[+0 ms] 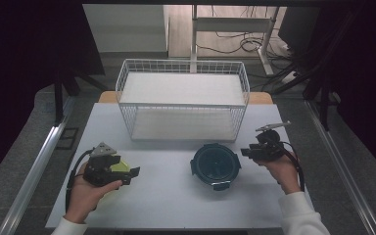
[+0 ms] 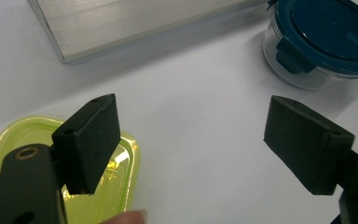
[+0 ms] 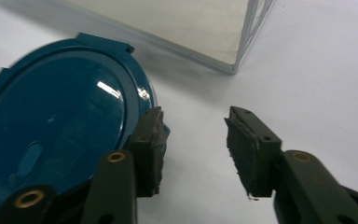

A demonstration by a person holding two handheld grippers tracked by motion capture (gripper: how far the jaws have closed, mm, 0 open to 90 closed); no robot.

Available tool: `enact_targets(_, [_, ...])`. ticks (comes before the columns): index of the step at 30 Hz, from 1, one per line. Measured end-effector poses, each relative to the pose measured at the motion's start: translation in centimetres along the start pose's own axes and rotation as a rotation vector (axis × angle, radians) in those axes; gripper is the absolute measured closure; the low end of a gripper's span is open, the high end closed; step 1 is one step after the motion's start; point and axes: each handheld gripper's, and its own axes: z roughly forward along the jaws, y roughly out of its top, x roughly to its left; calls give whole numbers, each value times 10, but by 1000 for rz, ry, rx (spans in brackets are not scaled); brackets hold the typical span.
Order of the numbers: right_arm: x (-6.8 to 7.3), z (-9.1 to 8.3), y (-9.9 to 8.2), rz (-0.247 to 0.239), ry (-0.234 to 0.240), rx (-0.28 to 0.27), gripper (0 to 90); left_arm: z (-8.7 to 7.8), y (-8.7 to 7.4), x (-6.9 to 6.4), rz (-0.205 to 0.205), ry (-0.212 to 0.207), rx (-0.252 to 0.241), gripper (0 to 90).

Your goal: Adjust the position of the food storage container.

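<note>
- Two grippers are in use at the white bench (image 1: 176,196), one in each of the person's hands.
- Left gripper (image 1: 127,172): held low at the left side of the bench, above a yellow-green container (image 2: 121,154). In the left gripper view its fingers (image 2: 91,144) stand wide apart, with bare bench surface between them. Nothing is held. One finger overlaps the container's rim in that view; whether it touches cannot be determined.
- Right gripper (image 1: 247,152): held at the right side of the bench, just beside the round container (image 1: 215,164), pointing toward it. In the right gripper view its fingers (image 3: 149,149) stand roughly half open with only bench surface in the gap. Nothing is held. One finger lies against the edge of the blue lid (image 3: 60,130) in that view; actual contact cannot be confirmed.
- Round container: clear body, dark blue lid with locking clips, lid on. It stands upright on the bench between the two grippers, nearer the right one, and just in front of the wire basket (image 1: 183,66).
- Wire basket: white, rectangular, set at the far middle of the bench, well apart from the left gripper.
- Yellow-green container: translucent, with rounded corners, lying at the left of the bench beneath the left gripper and largely hidden by it in the high view.
- Markings: no brand, label or legible writing can be read on either container, the basket or the grippers.
</note>
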Motion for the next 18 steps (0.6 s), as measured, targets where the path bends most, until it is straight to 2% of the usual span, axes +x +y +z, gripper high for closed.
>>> enact_targets(5, [0, 15, 5, -23, 6, 42, 594, 0, 1, -6, 16, -6, 3, 184])
enact_targets(8, [-3, 20, 6, -19, 4, 56, 604, -1, 3, -10, 32, -10, 2, 183])
enact_targets(14, [-7, 35, 9, -22, 10, 92, 641, 6, 3, -13, 38, -23, 20, 183])
enact_targets(18, [-7, 47, 9, -38, 3, 127, 747, 7, 2, -13, 41, -24, 23, 183])
